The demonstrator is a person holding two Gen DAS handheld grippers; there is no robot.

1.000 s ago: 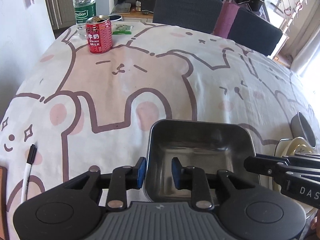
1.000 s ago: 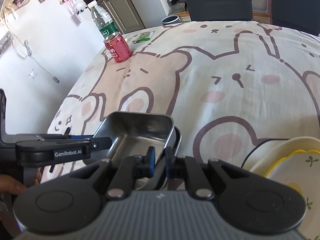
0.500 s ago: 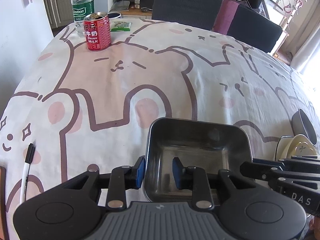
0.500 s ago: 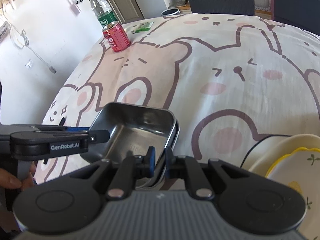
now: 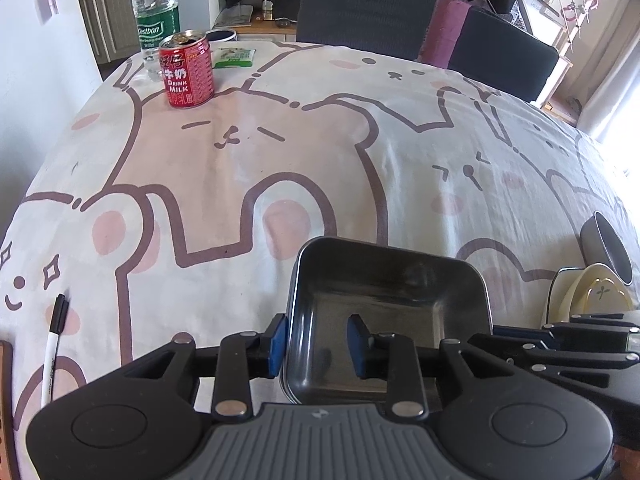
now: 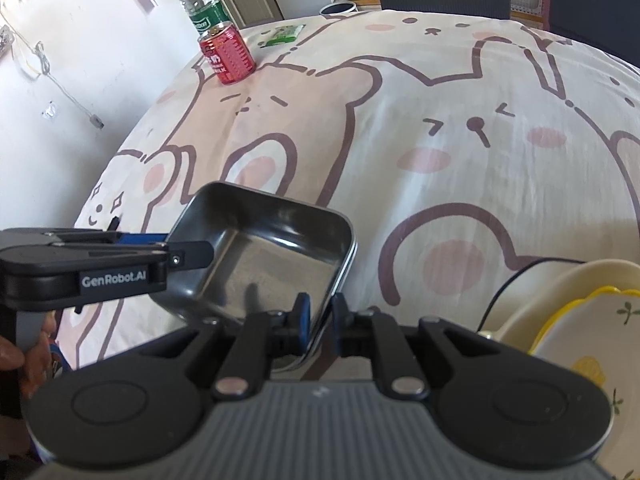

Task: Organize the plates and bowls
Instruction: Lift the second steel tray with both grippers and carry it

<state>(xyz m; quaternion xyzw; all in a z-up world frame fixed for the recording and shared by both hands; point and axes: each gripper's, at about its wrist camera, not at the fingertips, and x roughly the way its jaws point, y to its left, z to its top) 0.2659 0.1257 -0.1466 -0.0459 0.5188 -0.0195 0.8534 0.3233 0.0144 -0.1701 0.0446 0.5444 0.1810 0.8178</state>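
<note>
The right gripper [image 6: 319, 318] clenches the near rim of the steel tray [image 6: 256, 256]. The left gripper [image 5: 316, 342] straddles the tray's left wall, its jaws released, one pad inside and one outside.

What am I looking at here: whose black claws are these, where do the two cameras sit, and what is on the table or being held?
There is no robot arm. A person holds a two-finger tool in each hand, and a fisheye camera on each looks forward along its fingers. One picture looks out from the left hand-held gripper, the other from the right hand-held gripper. Each view also shows the other tool reaching in from the side.

On the cartoon tablecloth are a square steel tray, a red milk can, a water bottle, a green packet and a pen. To the right are cream plates and a dark bowl.

The right tool pinches the tray's rim. The left tool's fingers straddle another wall of the tray, apparently without clamping it.
</note>
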